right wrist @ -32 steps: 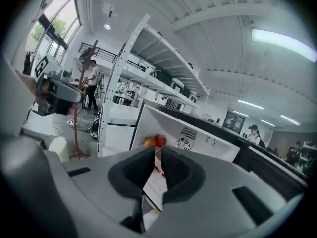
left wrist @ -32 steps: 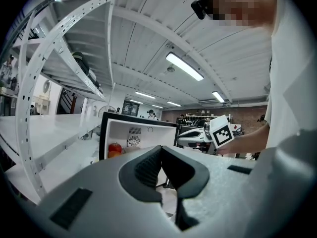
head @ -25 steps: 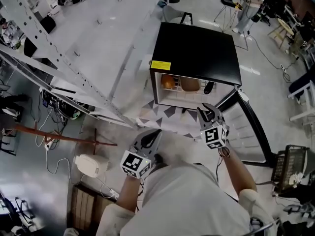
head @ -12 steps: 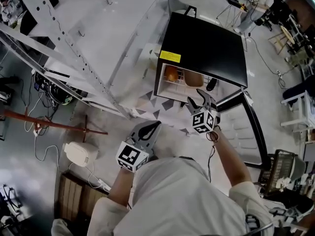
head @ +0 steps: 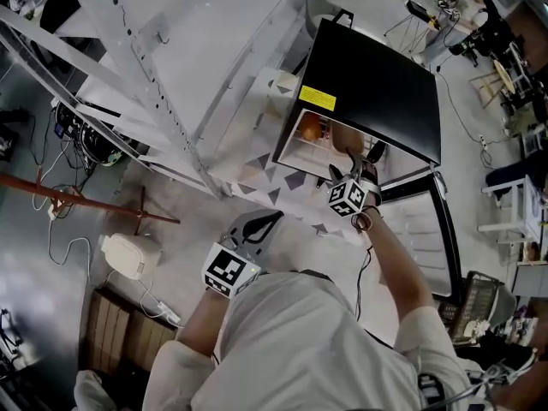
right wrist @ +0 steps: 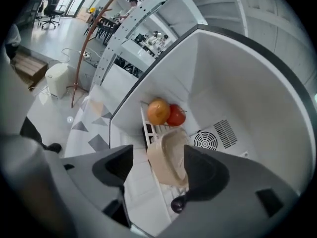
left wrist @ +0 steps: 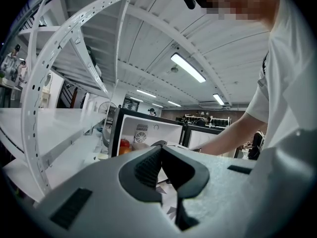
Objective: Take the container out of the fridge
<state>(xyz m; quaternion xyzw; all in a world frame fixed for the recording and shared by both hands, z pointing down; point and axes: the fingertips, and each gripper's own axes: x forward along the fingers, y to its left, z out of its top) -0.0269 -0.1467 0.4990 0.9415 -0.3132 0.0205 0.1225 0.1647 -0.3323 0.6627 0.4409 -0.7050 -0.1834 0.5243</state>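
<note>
A small black fridge (head: 368,84) stands on the floor with its door (head: 428,229) swung open to the right. On its wire shelf lies a beige container (right wrist: 168,157) (head: 345,135), tilted on its side. My right gripper (right wrist: 158,170) (head: 361,164) is at the fridge mouth with its jaws opening. The container shows in the gap ahead of them, and neither pad touches it. My left gripper (head: 261,223) (left wrist: 159,170) hangs back near my body, shut and holding nothing.
An orange (right wrist: 158,111) and a tomato (right wrist: 176,115) sit behind the container at the shelf's back. A dark rounded item (right wrist: 177,204) lies near the right jaw. White metal shelving (head: 154,101) rises left of the fridge. Cables and a white appliance (head: 124,255) lie on the floor.
My right gripper has moved forward from in front of the fridge up to its opening, and its jaws have spread apart. The left gripper has stayed in place, shut.
</note>
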